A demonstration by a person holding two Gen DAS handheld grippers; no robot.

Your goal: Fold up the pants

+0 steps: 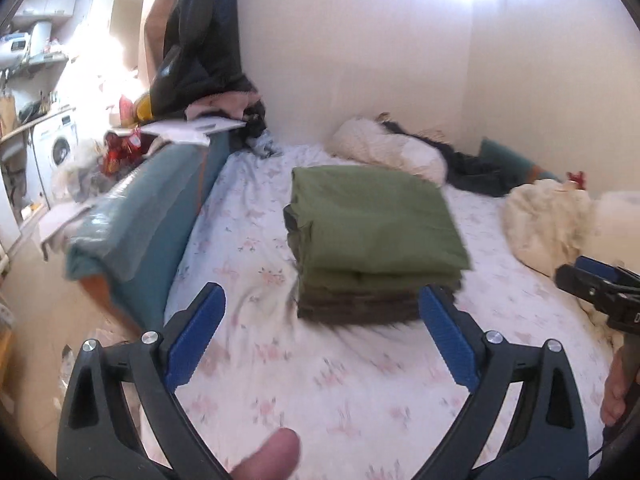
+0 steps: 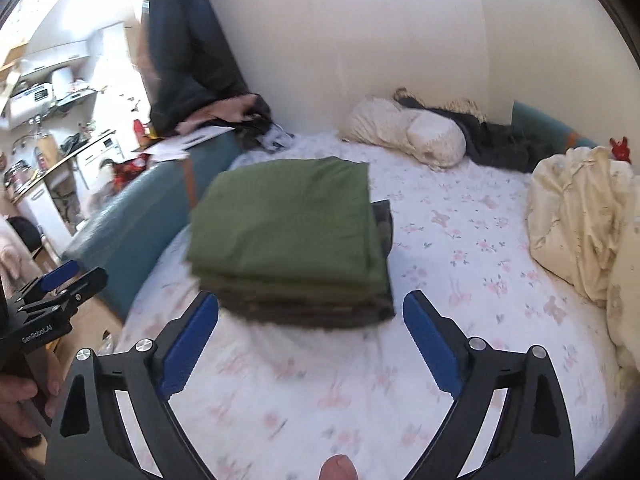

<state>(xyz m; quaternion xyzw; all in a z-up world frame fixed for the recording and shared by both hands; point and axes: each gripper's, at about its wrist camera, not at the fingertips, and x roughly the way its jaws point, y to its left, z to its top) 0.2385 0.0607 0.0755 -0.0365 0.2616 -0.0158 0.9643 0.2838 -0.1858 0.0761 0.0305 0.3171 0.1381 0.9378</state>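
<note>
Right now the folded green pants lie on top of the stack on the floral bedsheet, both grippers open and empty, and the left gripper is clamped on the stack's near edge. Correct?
Not quite. The left gripper touches nothing: the left wrist view shows it open, short of the stack. The green pants do top the stack on the floral bedsheet, and the right gripper is open and empty.

Both wrist views toward bed
</note>
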